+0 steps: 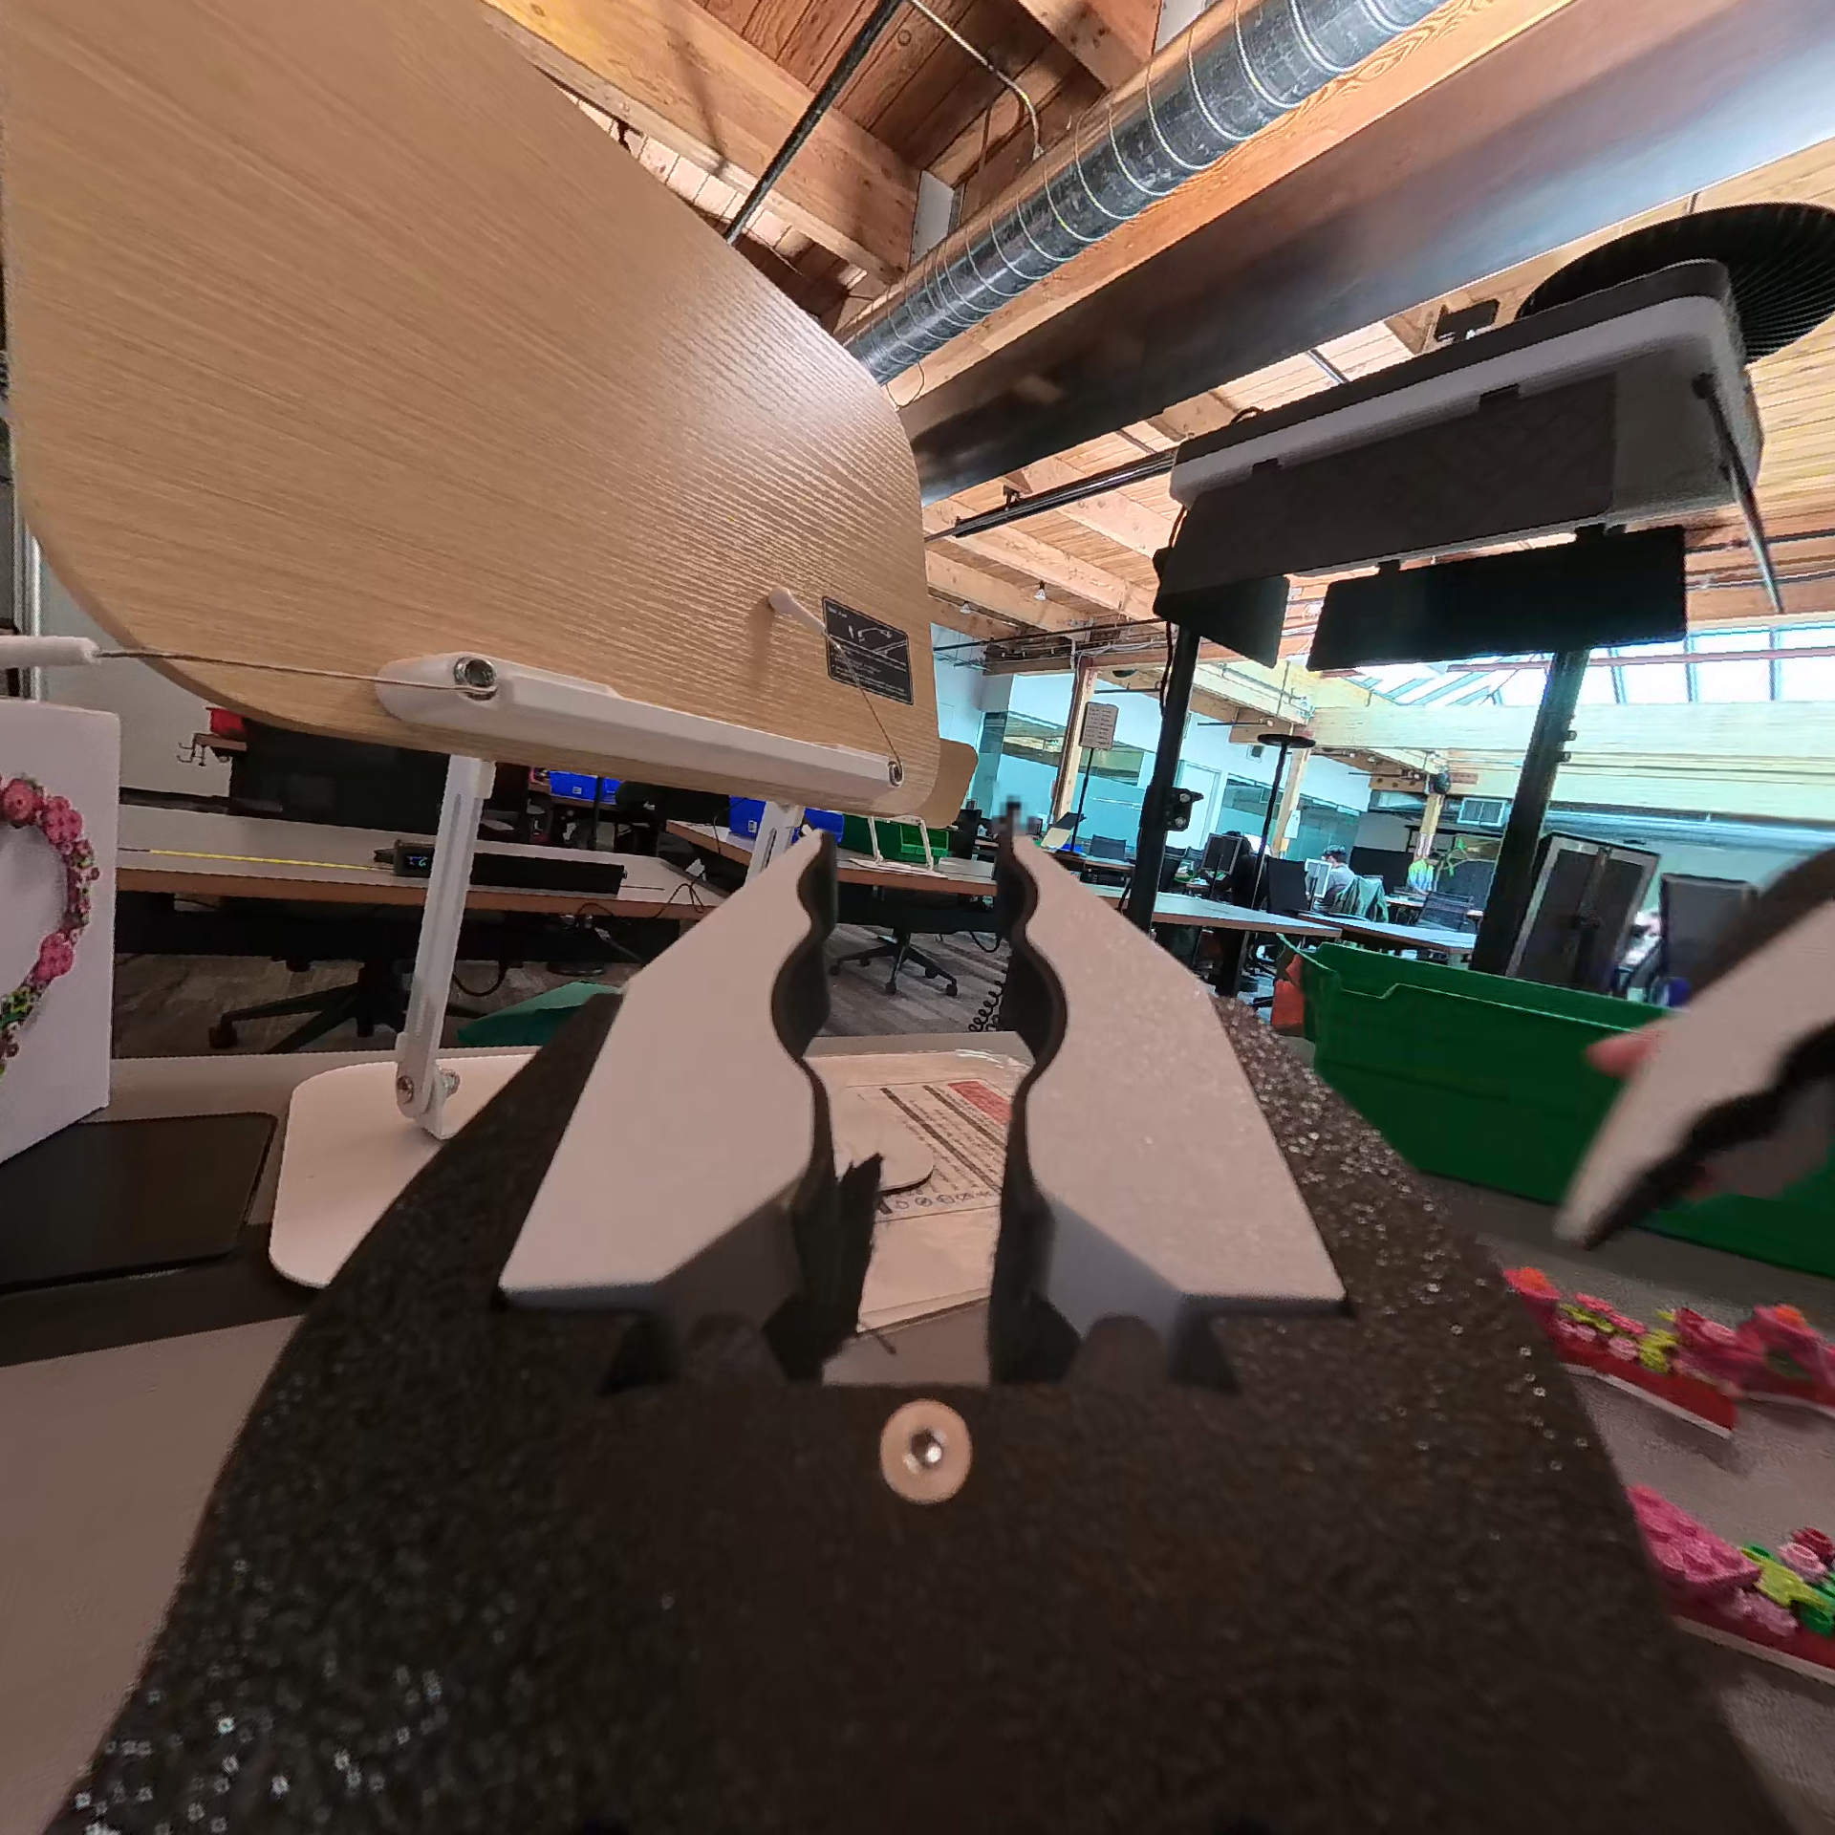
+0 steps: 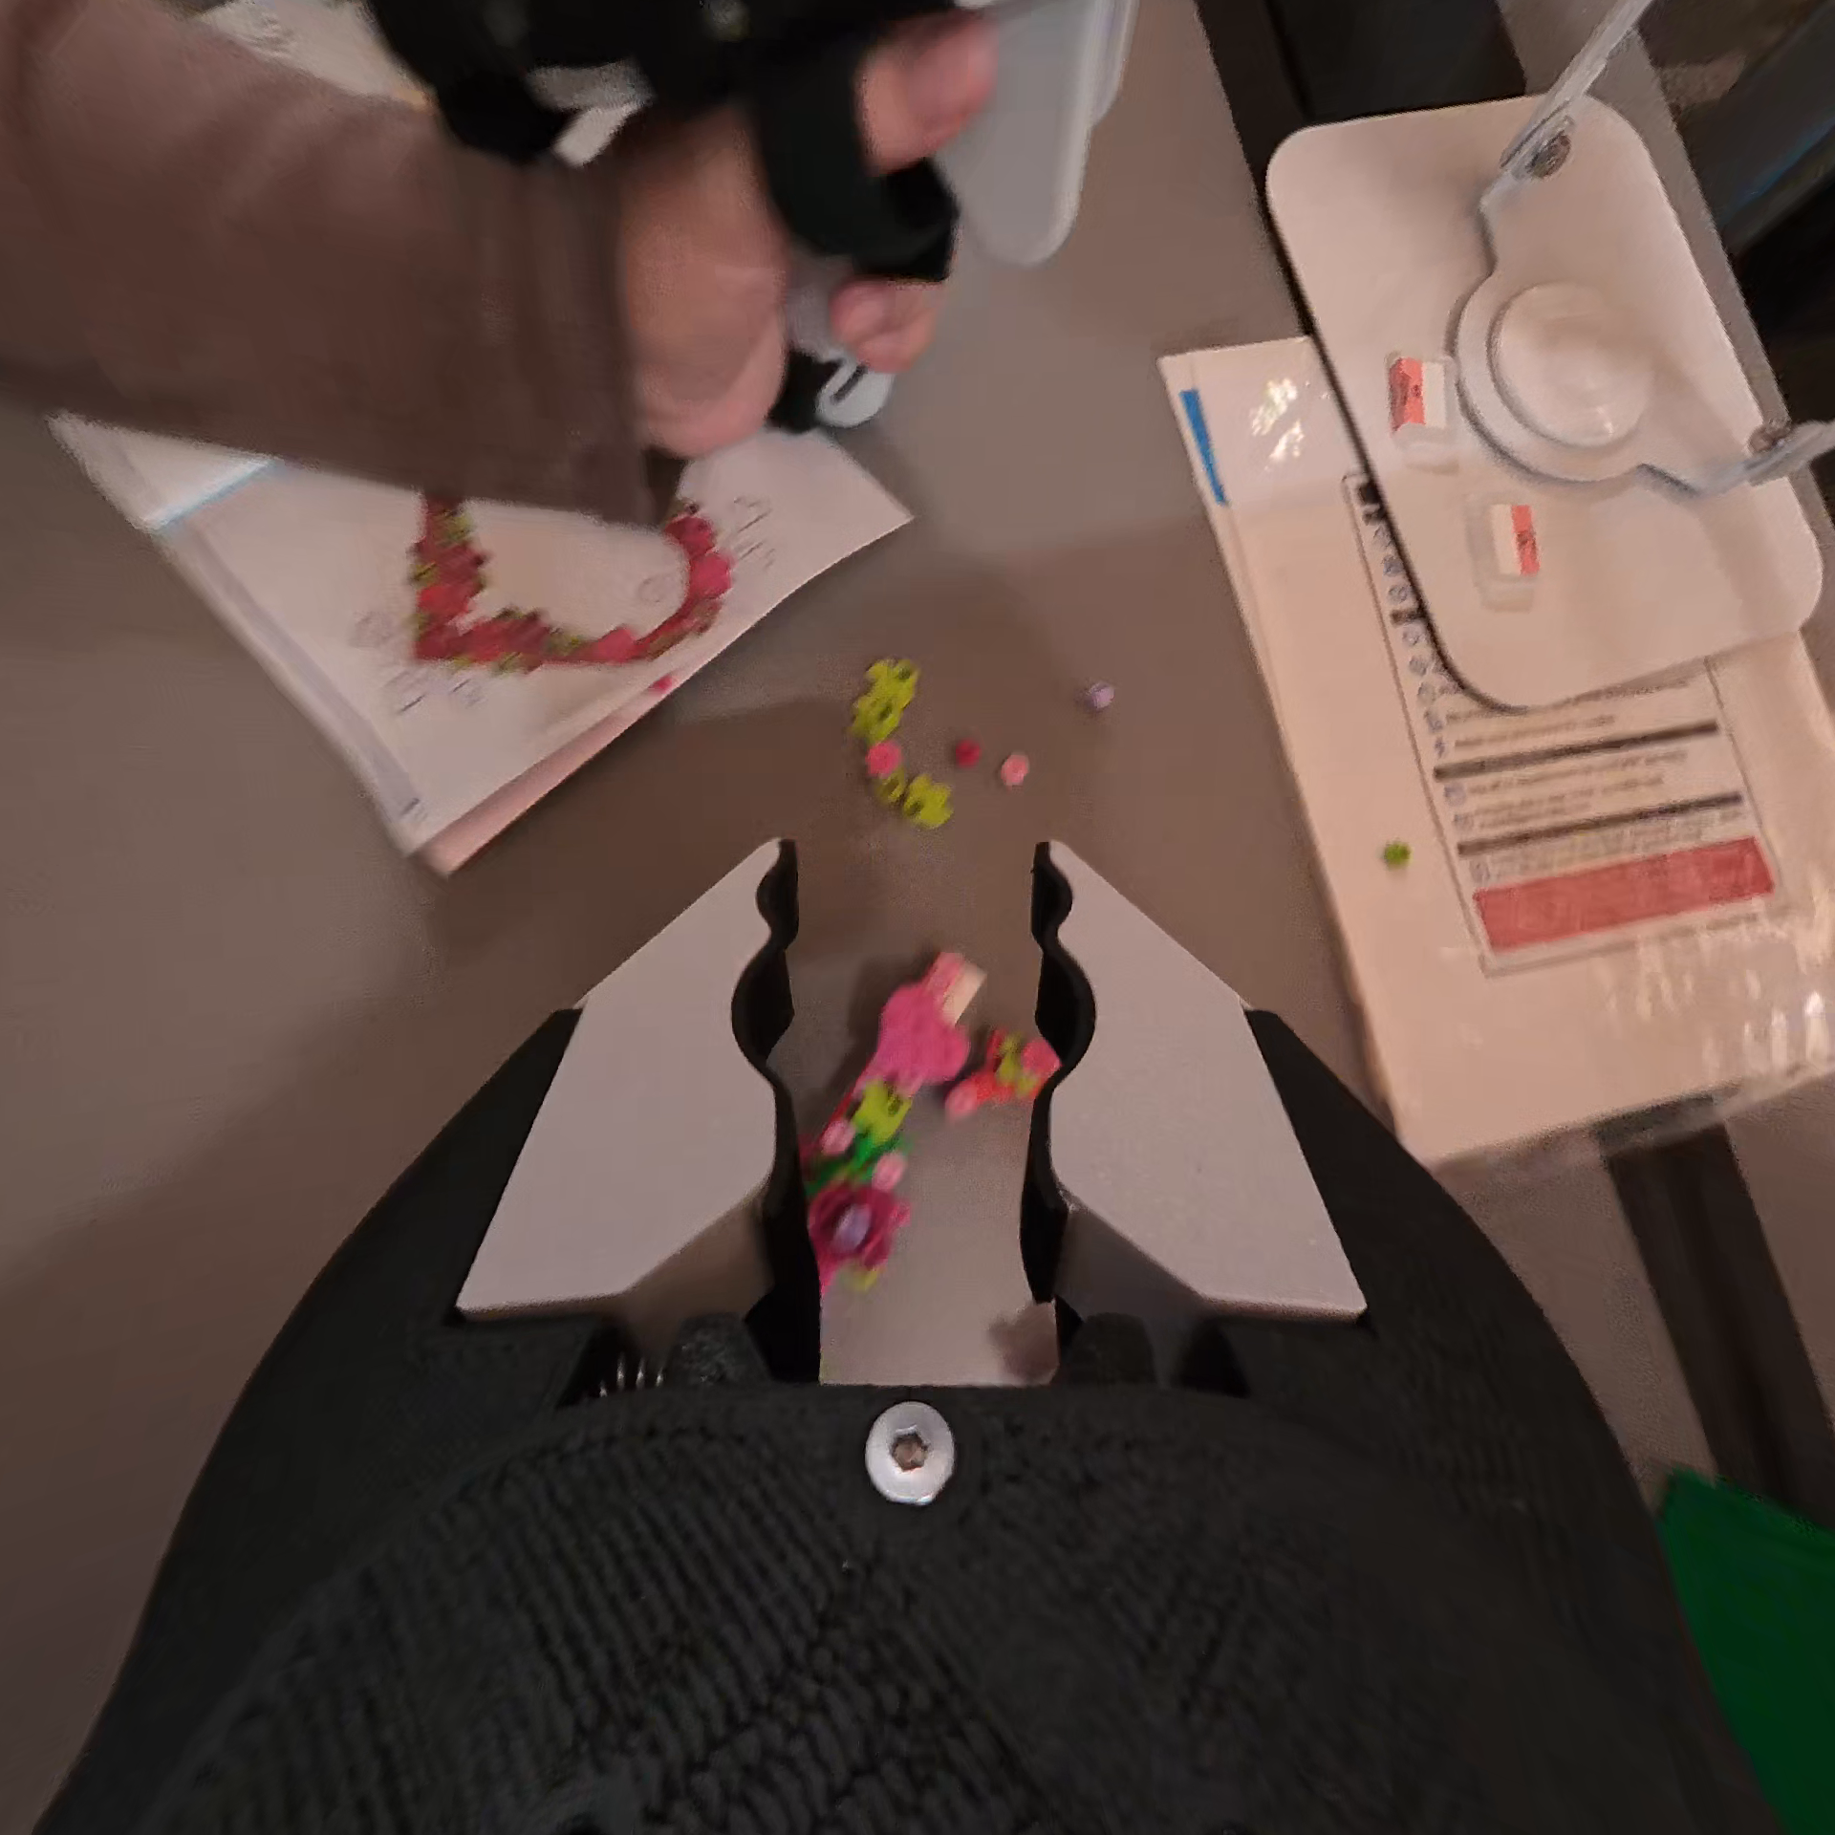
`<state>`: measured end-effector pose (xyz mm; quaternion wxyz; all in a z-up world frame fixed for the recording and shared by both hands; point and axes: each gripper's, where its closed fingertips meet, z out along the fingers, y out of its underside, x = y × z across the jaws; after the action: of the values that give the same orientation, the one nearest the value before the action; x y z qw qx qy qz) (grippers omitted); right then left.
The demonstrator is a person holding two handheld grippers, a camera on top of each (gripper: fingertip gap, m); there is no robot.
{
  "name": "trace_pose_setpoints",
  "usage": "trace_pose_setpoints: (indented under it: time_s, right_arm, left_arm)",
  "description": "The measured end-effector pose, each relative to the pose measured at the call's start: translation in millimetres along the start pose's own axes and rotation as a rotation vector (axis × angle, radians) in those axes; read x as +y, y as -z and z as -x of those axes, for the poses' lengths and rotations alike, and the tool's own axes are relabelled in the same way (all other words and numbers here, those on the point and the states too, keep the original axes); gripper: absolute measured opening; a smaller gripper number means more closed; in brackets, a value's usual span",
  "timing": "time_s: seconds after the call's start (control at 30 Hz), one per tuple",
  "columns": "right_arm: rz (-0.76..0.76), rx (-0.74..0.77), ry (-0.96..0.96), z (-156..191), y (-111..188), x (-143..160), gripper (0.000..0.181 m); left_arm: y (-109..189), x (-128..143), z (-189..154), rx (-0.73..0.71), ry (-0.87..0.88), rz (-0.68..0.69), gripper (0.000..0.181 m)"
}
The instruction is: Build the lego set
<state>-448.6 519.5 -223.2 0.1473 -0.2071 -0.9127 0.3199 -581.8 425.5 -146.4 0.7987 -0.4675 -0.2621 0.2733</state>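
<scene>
The left gripper (image 1: 914,854) is raised and looks level across the room, jaws open and empty; its view alone shows the wooden stand board (image 1: 447,397) at 11 o'clock and a green bin (image 1: 1470,1072) at 3 o'clock. The right gripper (image 2: 914,854) looks straight down at the counter (image 2: 199,993), jaws open and empty, above a pink flower lego piece (image 2: 918,1033). Only this view shows loose bricks (image 2: 899,745) at 12 o'clock, the instruction booklet (image 2: 477,635) at 10 o'clock and a sleeved hand (image 2: 715,298) above it.
</scene>
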Motion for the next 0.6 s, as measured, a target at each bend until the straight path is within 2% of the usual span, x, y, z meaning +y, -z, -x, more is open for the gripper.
trace_pose_setpoints:
  time_s: [0.13, 0.23, 0.3, 0.47, 0.6]
  right_arm:
    - [0.000, -0.028, -0.036, 43.5, 48.6, 48.6, 0.044]
    - [0.059, 0.019, -0.065, 60.7, 64.4, 91.3, 0.045]
    - [0.078, 0.059, -0.086, 65.2, 66.9, 109.4, 0.045]
    - [0.060, 0.103, -0.094, 80.7, 56.9, 119.6, 0.056]
    - [0.079, 0.145, -0.021, 76.8, 49.5, 122.1, 0.055]
  left_arm:
    - [0.4, -0.3, -2.5, 0.008, -0.012, -0.001, 0.030]
    - [0.2, 0.0, -3.5, 0.006, -0.024, 0.000, 0.030]
    - [0.3, 0.2, -4.5, 0.009, -0.028, 0.001, 0.030]
    - [0.3, 0.6, -5.3, 0.015, -0.027, 0.003, 0.030]
    - [0.3, 1.2, -6.3, 0.020, -0.030, 0.005, 0.030]
